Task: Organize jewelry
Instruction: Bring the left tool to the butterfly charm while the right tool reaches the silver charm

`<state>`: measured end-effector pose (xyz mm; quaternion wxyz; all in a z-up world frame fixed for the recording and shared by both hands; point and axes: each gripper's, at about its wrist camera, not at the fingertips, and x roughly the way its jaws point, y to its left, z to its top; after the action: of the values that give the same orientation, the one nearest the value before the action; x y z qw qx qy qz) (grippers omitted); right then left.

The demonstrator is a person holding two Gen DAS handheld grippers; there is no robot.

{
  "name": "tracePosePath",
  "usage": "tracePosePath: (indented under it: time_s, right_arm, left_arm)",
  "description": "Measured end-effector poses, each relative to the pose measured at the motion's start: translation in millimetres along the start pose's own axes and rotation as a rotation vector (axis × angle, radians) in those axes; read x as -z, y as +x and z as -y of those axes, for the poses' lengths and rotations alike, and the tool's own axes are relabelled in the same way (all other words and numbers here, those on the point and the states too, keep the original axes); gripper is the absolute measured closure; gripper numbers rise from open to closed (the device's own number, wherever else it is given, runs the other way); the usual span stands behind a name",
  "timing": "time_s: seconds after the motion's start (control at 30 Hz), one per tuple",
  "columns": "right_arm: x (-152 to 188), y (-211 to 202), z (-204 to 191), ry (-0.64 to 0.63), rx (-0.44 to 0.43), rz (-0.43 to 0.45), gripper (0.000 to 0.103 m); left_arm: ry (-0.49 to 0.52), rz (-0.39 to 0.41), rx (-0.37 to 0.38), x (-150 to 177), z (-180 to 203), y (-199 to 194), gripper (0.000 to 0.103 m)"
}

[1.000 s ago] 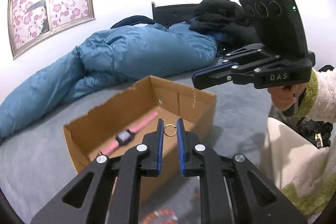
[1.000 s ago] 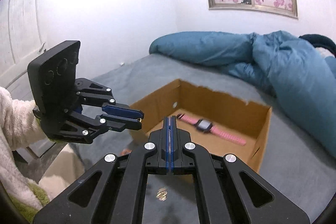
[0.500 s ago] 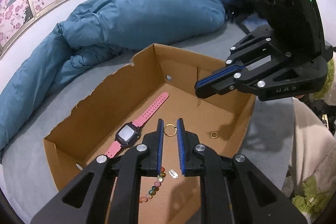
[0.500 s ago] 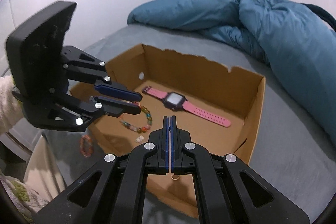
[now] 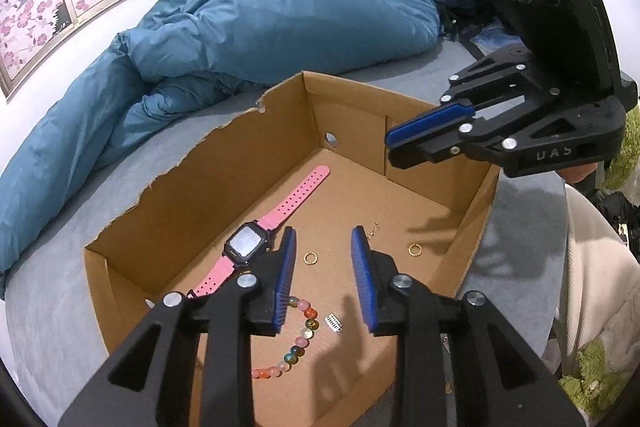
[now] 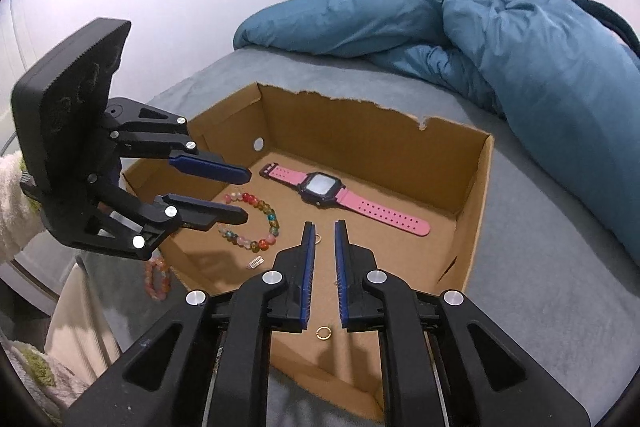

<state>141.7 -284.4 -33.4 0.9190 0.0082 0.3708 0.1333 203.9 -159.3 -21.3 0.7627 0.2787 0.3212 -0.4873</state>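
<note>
Both grippers over open torn-edged cardboard box (image 5: 192, 171) on grey bed (image 6: 532, 227). Left gripper (image 5: 323, 277) fingers opening, nothing between; right gripper (image 6: 322, 267) fingers opening, empty. Inside box: pink-strapped digital watch (image 5: 256, 239), multicoloured bead bracelet (image 6: 256, 223), two small gold rings (image 5: 310, 258) (image 5: 414, 249), thin gold chain (image 5: 373, 230). Risk: tiny rings hard to pinch, likely to slip away; second bead bracelet (image 6: 157, 277) outside near box edge easily missed.

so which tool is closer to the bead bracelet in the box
Left. The left tool hangs right over the bead bracelet, its opening jaws empty. The right tool sits further along the cardboard box, nearer the gold rings, its jaws also opening with nothing between them.
</note>
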Motion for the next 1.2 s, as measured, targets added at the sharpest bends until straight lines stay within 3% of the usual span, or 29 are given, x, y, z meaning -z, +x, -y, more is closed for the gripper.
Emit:
tracePosePath:
  time_s: [0.33,0.53,0.83,1.2]
  right_arm:
    - [12,-50,-19,-0.002,-0.035,0.09,0.085]
    - [37,-68,-39,-0.006,-0.061,0.076,0.083]
    - [79,-50,-64,-0.001,-0.11,-0.017,0.083]
    - [106,-1,-90,-0.087,-0.085,-0.127,0.083]
  left_arm:
    - [-0.053,0.128,0.024,17,12,-59,0.076]
    - [-0.099,0.15,0.079,41,29,-89,0.074]
    - [-0.193,0.061,0.198,89,57,-79,0.073]
    - [-0.09,-0.025,0.11,124,86,-31,0.073]
